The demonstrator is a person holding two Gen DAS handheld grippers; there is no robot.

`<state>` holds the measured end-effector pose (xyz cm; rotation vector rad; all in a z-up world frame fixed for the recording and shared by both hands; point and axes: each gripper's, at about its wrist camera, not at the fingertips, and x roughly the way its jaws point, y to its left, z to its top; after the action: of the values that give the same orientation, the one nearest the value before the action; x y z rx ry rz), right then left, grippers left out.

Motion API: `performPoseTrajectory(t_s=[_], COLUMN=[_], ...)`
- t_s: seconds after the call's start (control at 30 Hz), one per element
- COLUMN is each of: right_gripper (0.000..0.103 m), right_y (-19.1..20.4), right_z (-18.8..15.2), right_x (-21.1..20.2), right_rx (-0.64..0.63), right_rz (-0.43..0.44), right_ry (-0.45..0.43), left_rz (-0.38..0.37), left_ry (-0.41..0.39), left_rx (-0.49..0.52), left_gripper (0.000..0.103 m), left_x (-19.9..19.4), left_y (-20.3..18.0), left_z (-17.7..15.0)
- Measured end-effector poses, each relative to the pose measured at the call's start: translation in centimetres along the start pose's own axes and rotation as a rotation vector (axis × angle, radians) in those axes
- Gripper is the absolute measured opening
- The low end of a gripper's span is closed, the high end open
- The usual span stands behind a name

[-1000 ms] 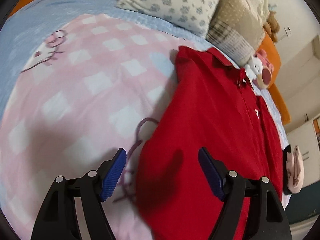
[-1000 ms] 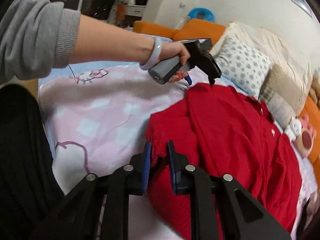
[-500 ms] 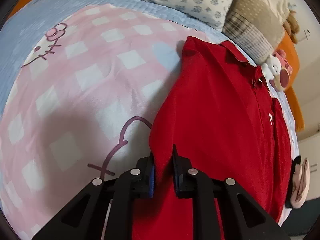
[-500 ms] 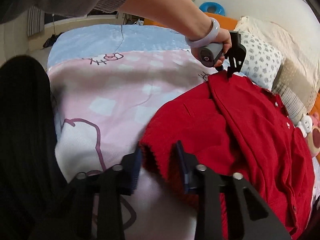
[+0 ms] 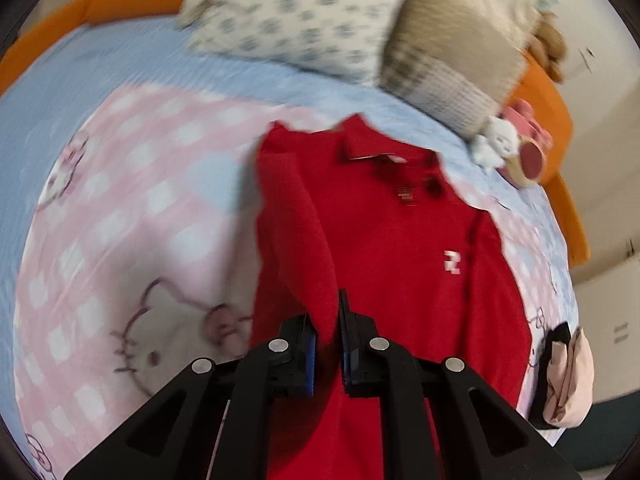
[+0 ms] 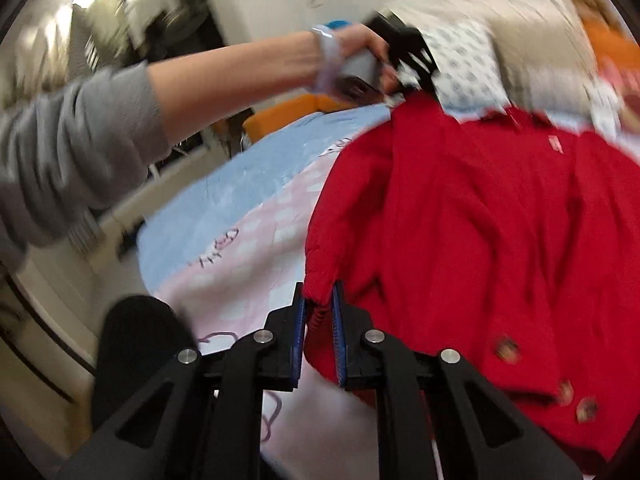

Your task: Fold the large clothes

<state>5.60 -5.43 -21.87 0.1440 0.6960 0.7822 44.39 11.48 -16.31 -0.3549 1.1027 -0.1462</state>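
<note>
Left gripper (image 5: pixel 325 326) at bottom centre of frame, jaws closing w/ a fold of the red shirt (image 5: pixel 400 264) pinched between the blue pads (image 5: pixel 309 350); fabric rises from the jaws up toward frame centre. Shirt lies collar-up in the frame, small white logo at centre right. Under it a pink checked blanket (image 5: pixel 132 216) w/ cartoon cat drawings, left half of frame. Patterned pillow (image 5: pixel 296 12) top centre, beige pillow (image 5: pixel 448 52) beside it to the right. Small white & pink plush toys (image 5: pixel 508 144) upper right, near the shirt's shoulder. Pink-and-black item (image 5: pixel 566 384) at lower right edge; can't tell what. Whole frame blurred.
</note>
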Motion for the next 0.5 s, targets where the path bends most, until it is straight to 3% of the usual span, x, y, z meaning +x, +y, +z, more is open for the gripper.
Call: performPoseTrajectory(t_s=[0.23, 0.43, 0.5], right_gripper=[0.012, 0.007, 0.007], right_y=[-4.8, -6.0, -6.3], right_z=[-2.9, -5.0, -5.0], right_x=[-2.7, -2.3, -2.4], right_rx=[0.236, 0.33, 0.333], right_rz=[0.039, 0.131, 0.144], right_ry=[0.018, 0.079, 0.096], left_rz=[0.083, 0.106, 0.108], left_ry=[0.069, 0.111, 0.118], left_rx=[0.132, 0.186, 0.209], left_gripper=[0.014, 0.016, 0.025], left_x=[6.2, 10.4, 11.2], left_y=[-8.5, -10.9, -11.3], left_z=[-1.1, -2.9, -3.4])
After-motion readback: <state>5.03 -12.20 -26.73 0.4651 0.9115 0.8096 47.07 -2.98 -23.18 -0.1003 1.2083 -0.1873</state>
